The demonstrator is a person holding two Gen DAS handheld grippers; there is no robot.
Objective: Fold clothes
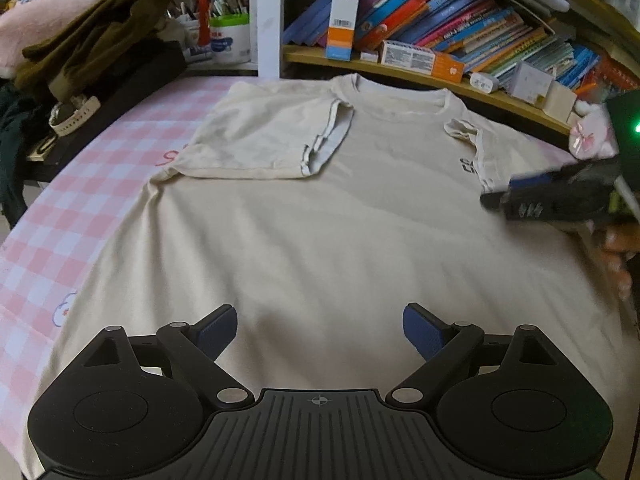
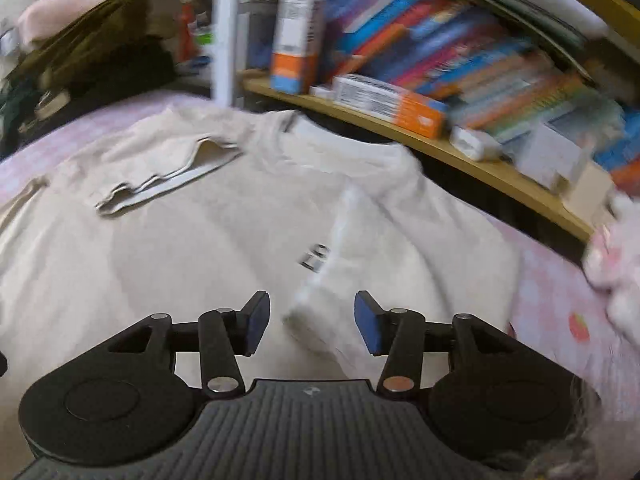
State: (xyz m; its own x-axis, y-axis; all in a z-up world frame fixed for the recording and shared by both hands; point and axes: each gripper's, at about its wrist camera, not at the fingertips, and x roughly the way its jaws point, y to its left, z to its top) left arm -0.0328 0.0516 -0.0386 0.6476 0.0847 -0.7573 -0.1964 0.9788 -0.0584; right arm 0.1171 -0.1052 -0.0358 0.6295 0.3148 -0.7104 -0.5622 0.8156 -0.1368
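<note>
We count one garment, a cream T-shirt (image 1: 320, 216), lying flat and chest up on a pink-and-white checked sheet (image 1: 80, 184), its collar toward the bookshelf (image 1: 440, 80). It has two short sleeves: the left sleeve (image 1: 264, 136) lies folded inward across the chest, and the right sleeve (image 2: 332, 272) is also turned in over the body, partly covering a small dark print (image 2: 316, 258).

There are two grippers. Our left gripper (image 1: 320, 336) hangs above the lower part of the shirt with its jaws spread wide and nothing between them. Our right gripper (image 2: 308, 320) is likewise parted, somewhat less widely, the folded sleeve's end lying just ahead between its two blue pads (image 2: 256, 320), which we do not see touching it.

The left wrist view alone shows the right gripper from outside, at the shirt's right edge beside the print, and a pile of dark clothes (image 1: 96, 40) at far left. The right wrist view is blurred; only it shows the sleeve end close up.
</note>
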